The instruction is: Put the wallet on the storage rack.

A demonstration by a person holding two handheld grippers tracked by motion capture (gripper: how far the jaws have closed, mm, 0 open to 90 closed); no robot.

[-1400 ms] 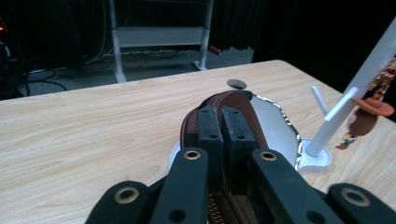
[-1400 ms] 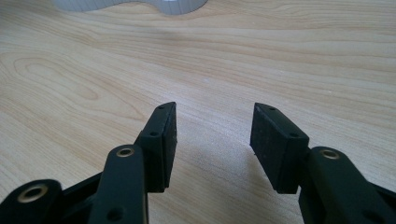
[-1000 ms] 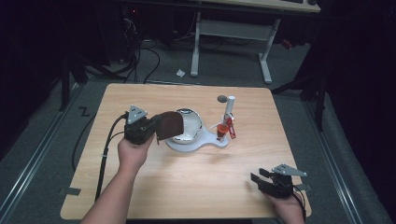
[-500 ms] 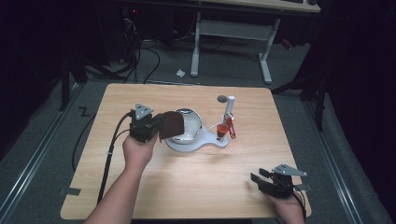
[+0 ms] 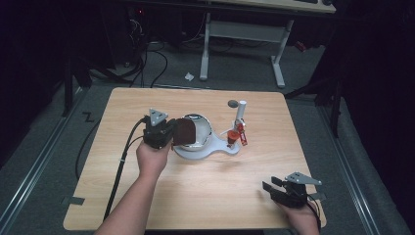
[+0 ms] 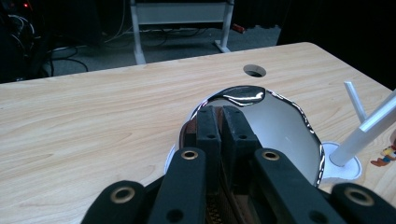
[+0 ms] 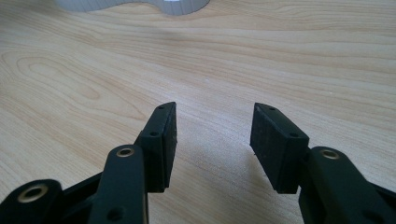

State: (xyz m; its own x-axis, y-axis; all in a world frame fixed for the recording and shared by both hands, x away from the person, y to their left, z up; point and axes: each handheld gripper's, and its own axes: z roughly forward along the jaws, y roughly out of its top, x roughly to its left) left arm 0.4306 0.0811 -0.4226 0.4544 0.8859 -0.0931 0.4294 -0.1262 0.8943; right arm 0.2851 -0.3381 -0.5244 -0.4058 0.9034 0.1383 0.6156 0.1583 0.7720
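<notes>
Holding a dark brown flat piece (image 5: 185, 131) between its closed jaws, the left gripper (image 5: 169, 133) keeps it over the near rim of the shiny metal bowl (image 5: 201, 128), which sits on a white base (image 5: 208, 149) at the table's (image 5: 147, 103) middle. What the piece is, I cannot say surely. The right gripper (image 5: 268, 188) rests at the near right corner, jaws wide apart with nothing between them.

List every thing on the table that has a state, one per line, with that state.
left gripper: shut on the brown pad, held over the bowl's rim.
brown pad: clamped, upright, at the bowl's near edge.
metal bowl: upright on the white stand.
white stand: flat on the table, post upright.
right gripper: open, holding nothing, low over the table.
</notes>
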